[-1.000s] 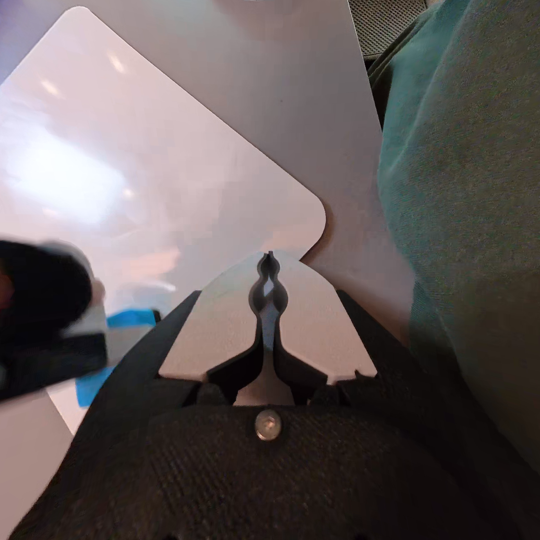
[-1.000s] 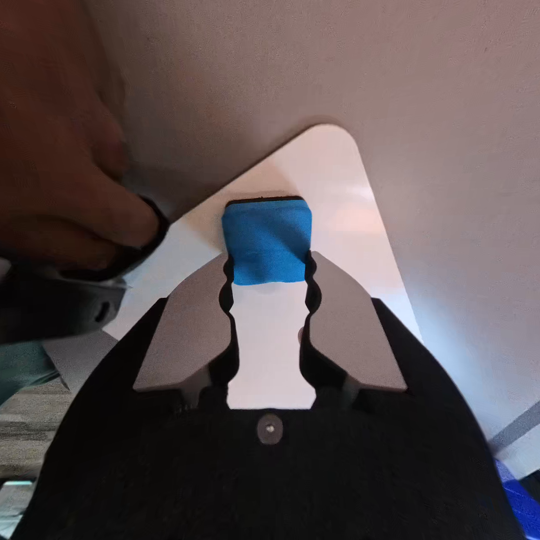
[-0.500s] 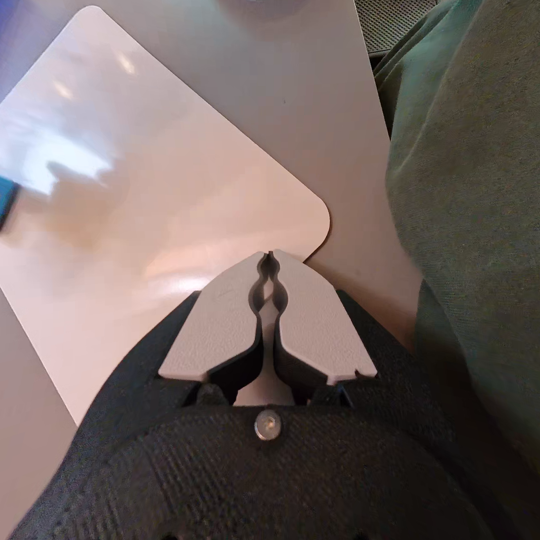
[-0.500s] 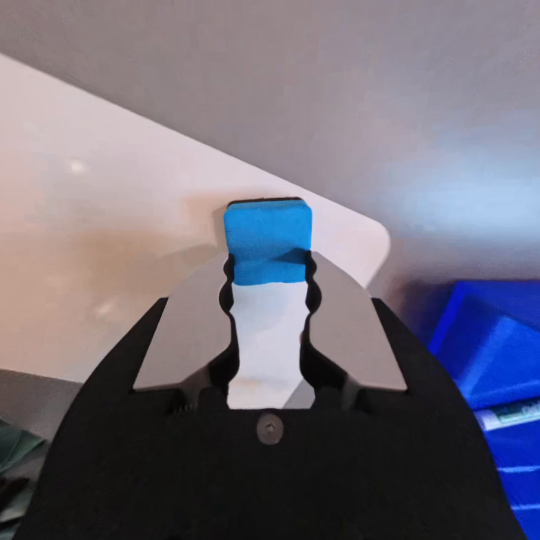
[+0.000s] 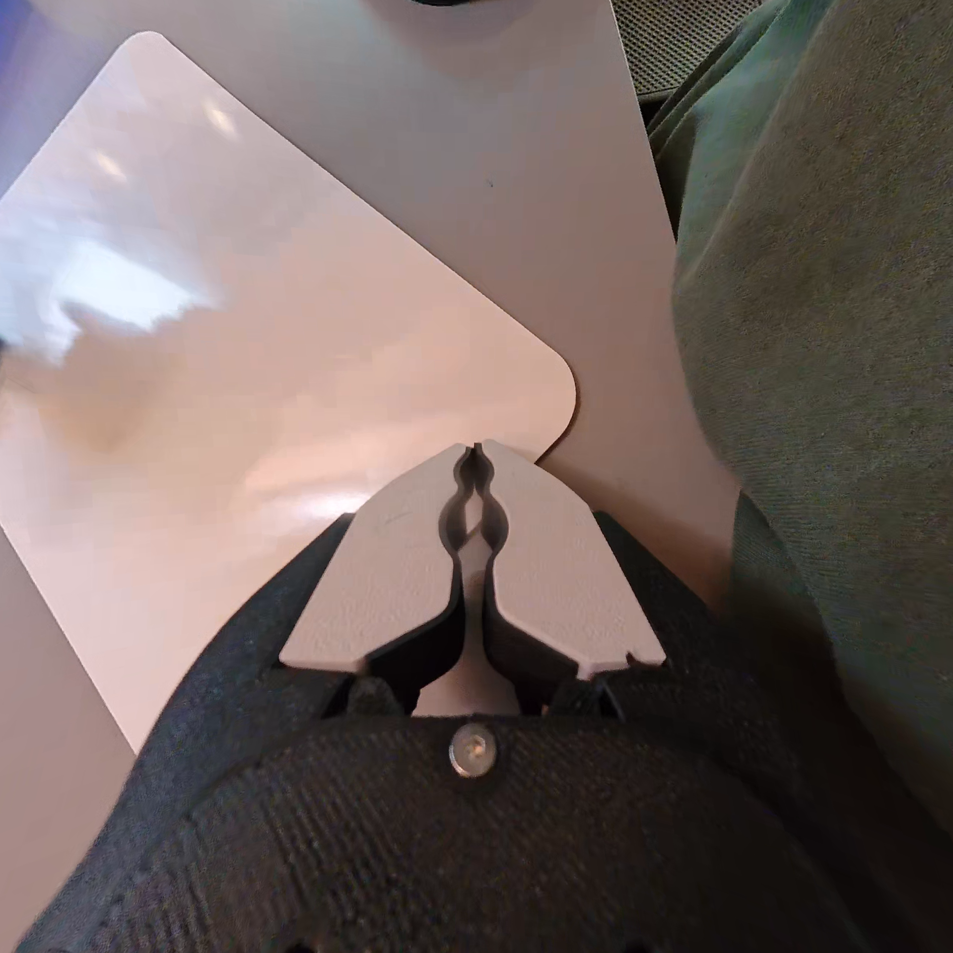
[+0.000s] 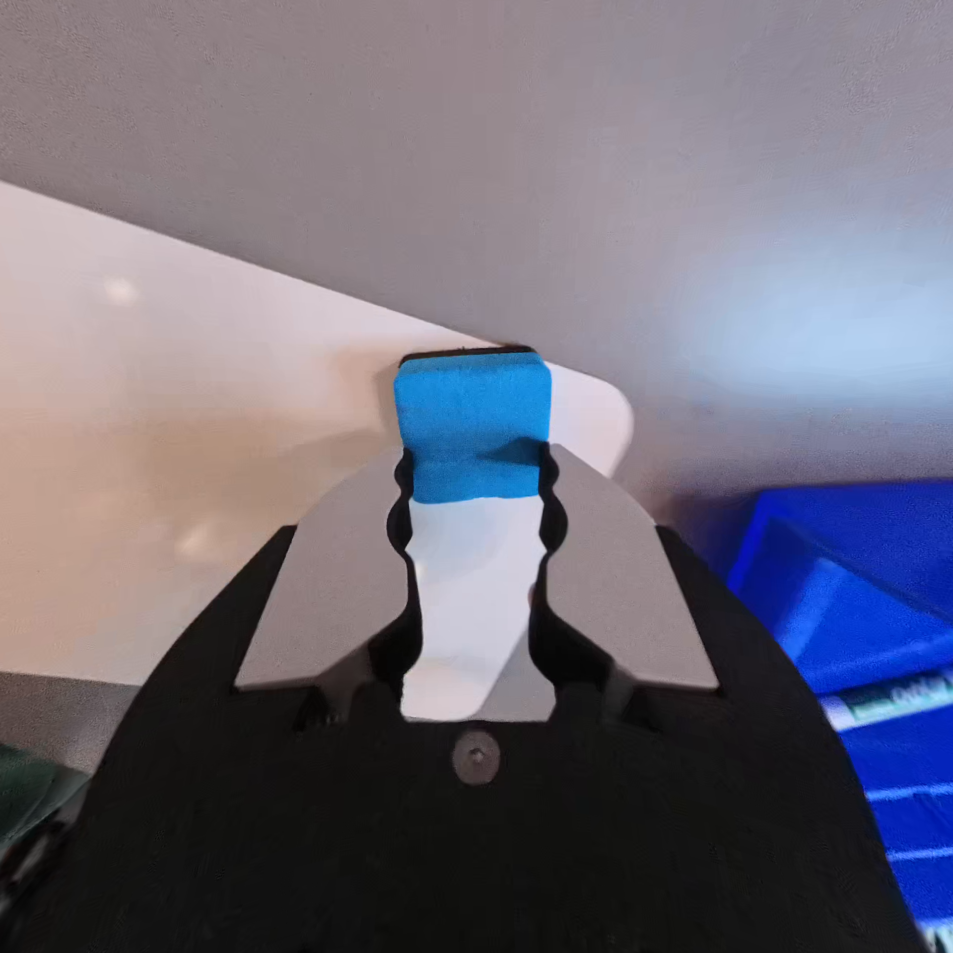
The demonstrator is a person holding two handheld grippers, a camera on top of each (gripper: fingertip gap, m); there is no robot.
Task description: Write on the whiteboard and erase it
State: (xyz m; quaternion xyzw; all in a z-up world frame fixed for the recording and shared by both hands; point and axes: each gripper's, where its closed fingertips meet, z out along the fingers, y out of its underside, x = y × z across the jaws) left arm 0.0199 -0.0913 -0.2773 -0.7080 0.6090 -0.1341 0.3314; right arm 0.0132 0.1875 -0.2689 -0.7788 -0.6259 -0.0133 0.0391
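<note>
- on the grey table (image 5: pixel 464 129) there is one whiteboard (image 5: pixel 258 335), lying flat and turned at an angle; in the left wrist view two of its rounded corners show, one far at the top left and one near, just beside the left gripper.
- the table has one long edge at the right of the left wrist view; past it sits one person in a green garment (image 5: pixel 825 412), close to this edge.
- beyond the whiteboard, in the right wrist view, the table (image 6: pixel 515 154) is a wide bare grey surface; at the right there is one blue bin (image 6: pixel 851 593), blurred.
- the whiteboard (image 6: pixel 180 438) is glossy, white to pinkish, with soft reflections of light; no marks can be seen on the part in view.
- the right gripper (image 6: pixel 474 464) pinches one blue eraser (image 6: pixel 472 423); both fingertips press into its sides, and the foam is dented at the right one. the eraser has a thin dark layer along its far edge and sits over the whiteboard close to a rounded corner and the far edge.
- the left gripper (image 5: pixel 477 454) is pressed together with nothing between the fingertips; it sits over the near corner of the whiteboard.
</note>
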